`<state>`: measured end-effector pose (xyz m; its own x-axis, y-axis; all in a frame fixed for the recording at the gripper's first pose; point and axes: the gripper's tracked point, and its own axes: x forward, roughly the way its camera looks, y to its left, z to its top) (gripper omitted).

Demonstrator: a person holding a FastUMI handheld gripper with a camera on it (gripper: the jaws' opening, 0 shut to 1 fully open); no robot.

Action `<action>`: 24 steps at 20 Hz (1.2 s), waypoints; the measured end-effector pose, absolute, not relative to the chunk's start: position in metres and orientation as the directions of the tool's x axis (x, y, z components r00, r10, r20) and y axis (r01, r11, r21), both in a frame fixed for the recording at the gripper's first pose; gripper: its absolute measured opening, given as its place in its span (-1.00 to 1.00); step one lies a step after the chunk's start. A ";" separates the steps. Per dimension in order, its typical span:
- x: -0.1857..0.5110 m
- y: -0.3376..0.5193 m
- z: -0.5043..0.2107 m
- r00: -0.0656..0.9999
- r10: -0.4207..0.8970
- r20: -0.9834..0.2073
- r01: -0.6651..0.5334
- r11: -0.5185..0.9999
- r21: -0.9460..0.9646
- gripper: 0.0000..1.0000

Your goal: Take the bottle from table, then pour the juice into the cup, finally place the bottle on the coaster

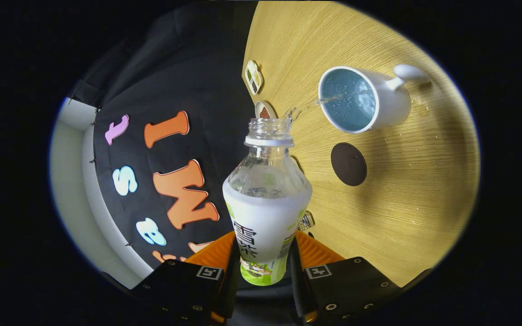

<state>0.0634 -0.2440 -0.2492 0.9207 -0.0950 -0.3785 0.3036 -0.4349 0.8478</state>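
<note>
My gripper (263, 265) is shut on a clear plastic bottle (265, 194) with a white and green label; both fingers press its lower body. The bottle has no cap and is tipped toward the table, and the whole view is rolled sideways. A thin clear stream (308, 105) runs from its mouth into the white mug (365, 97), which has a blue inside and a handle on its far side. Liquid with bubbles lies in the mug. A round dark brown coaster (348, 164) lies flat on the wooden table (401, 203), between the bottle's shoulder and the mug.
Two small condiment dishes (253, 77) (264, 110) sit at the table's edge beyond the bottle's mouth. Small droplets dot the wood around the mug. The booth's black cloth wall hangs past the table edge, with a pale wall behind it.
</note>
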 end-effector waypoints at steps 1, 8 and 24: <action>0.061 -0.245 -0.248 0.920 -0.096 -0.380 0.303 -0.442 0.845 0.04; 0.064 -0.248 -0.247 0.918 -0.095 -0.385 0.299 -0.473 0.829 0.04; 0.057 -0.258 -0.242 0.918 -0.090 -0.387 0.276 -0.556 0.784 0.04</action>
